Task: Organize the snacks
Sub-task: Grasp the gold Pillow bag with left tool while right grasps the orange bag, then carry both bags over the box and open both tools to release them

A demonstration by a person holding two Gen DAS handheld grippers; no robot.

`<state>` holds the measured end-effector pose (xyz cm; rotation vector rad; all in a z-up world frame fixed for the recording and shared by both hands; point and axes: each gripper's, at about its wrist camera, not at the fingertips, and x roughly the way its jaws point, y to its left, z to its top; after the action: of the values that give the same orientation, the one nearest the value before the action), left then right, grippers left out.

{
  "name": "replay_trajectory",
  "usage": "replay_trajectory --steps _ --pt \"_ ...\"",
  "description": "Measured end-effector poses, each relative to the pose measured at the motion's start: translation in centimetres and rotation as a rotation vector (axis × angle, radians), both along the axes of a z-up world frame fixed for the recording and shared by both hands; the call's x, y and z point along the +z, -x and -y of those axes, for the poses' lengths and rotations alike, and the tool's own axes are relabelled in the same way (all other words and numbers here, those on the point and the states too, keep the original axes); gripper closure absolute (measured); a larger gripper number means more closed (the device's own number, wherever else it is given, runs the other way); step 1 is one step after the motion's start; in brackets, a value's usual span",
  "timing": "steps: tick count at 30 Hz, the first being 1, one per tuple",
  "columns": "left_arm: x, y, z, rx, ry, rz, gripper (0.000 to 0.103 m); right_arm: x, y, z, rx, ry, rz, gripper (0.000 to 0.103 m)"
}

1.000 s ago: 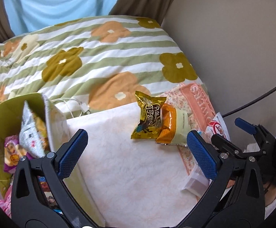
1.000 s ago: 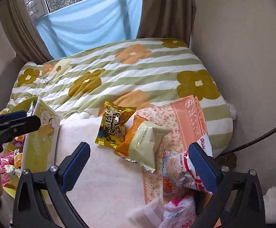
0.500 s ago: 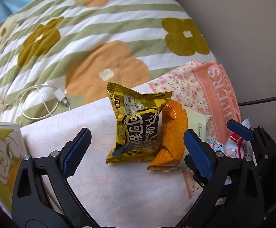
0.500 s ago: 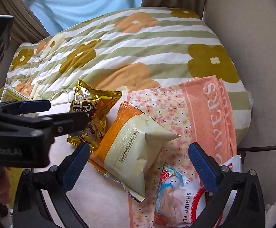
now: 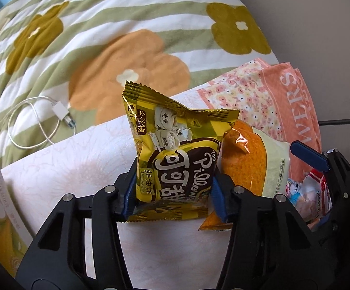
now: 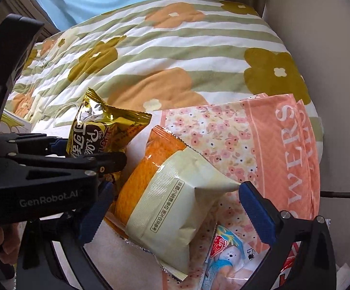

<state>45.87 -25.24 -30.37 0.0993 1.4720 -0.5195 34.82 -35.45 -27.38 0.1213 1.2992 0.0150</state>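
While pinching the gold snack bag [image 5: 172, 159], left tool [image 5: 171, 193]; right tool [image 6: 175, 207] spread astride orange-cream packet [image 6: 165, 193].

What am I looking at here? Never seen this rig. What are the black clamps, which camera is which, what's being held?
No robot arm: a person holds two black hand grippers with blue pads, each carrying a fisheye camera that looks along its fingers. In the left wrist view, the left gripper is shut on the gold snack bag. In the right wrist view, the right gripper stands open around the orange and cream snack packet, pads not pressing it. Both snacks are on a white table beside a bed with a flowered quilt. A pink floral cloth and a shrimp snack packet lie nearby.
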Motion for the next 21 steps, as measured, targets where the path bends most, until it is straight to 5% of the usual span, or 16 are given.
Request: replay_trajectory --steps 11,21 --pt "0.3 -0.1 -3.0 0.054 -0.018 0.004 0.056 -1.7 -0.6 -0.8 0.004 0.007 -0.044 0.001" --pt "1.3 0.9 -3.5 0.077 -0.035 0.029 0.056 -1.1 0.1 -1.2 0.004 -0.008 -0.021 0.035"
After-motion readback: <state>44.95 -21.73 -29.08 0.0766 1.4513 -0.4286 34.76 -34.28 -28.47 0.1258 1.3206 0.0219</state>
